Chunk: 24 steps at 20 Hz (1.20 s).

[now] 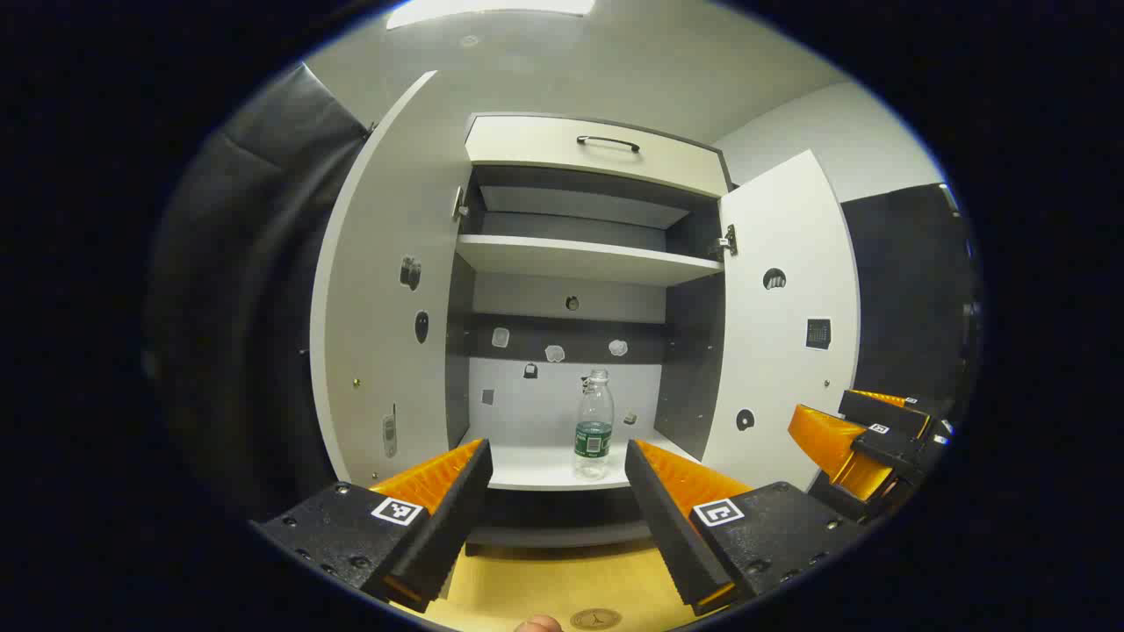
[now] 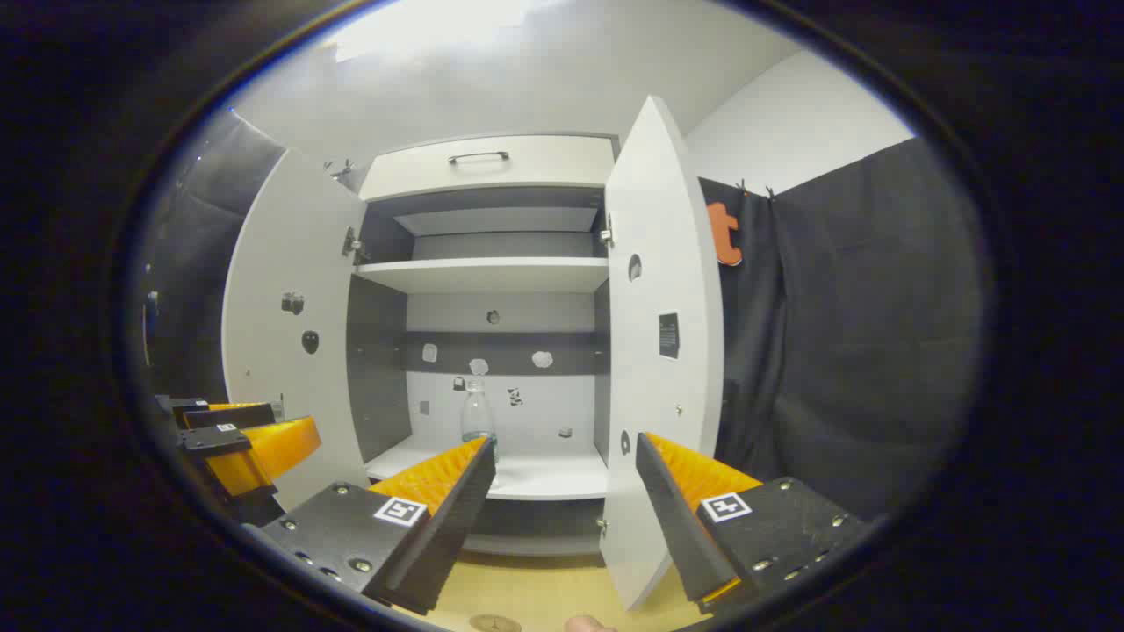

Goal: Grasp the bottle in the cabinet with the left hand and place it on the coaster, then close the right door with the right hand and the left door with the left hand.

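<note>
**Lining up the left-hand reach for the bottle**

The bottle stands upright on the lower shelf of the cabinet, near the shelf's front edge and slightly toward 3 o'clock of centre — untouched, with both doors swung wide. In the left gripper view the left gripper is held released, its jaws spread wide and the bottle framed between them at 12 o'clock, well apart from the fingertips. The right gripper is likewise spread and empty, the right door rising between its fingers.

The approach is best made straight and level, so that the body below the neck is met squarely by both pads. The clear plastic is judged light and easily tipped; closure should be delayed until both pads flank it. The coaster is glimpsed at 6 o'clock on the wooden surface — the carry will be short and downward.
</note>
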Motion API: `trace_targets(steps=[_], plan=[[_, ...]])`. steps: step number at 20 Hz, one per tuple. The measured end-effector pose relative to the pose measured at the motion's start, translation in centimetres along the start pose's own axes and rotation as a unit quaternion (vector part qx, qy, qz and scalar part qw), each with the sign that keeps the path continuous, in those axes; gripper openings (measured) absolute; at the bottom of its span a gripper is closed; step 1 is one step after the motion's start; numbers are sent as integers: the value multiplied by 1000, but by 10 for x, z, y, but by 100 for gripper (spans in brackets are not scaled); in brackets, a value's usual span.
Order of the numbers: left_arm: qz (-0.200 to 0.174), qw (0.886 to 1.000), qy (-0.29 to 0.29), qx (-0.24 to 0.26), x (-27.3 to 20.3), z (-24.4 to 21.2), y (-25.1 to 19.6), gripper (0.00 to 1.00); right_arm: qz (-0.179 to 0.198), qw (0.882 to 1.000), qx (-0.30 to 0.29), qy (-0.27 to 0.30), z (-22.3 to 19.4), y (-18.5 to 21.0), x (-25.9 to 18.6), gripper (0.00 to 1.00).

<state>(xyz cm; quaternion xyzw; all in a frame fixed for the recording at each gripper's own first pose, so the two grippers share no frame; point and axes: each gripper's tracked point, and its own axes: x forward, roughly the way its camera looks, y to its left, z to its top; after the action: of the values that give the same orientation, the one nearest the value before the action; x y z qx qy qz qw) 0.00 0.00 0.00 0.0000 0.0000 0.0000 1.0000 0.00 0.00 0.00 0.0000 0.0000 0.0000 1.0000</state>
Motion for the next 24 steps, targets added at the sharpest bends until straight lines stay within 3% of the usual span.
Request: trace_targets(steps=[19,24], plan=[[-26,1000,6,-3,27,0,-26,96,8,1000,2,-1,5,-8,10,97],[-67,998,4,-14,70,3,-42,96,-10,1000,-11,-2,3,-23,1,98]])
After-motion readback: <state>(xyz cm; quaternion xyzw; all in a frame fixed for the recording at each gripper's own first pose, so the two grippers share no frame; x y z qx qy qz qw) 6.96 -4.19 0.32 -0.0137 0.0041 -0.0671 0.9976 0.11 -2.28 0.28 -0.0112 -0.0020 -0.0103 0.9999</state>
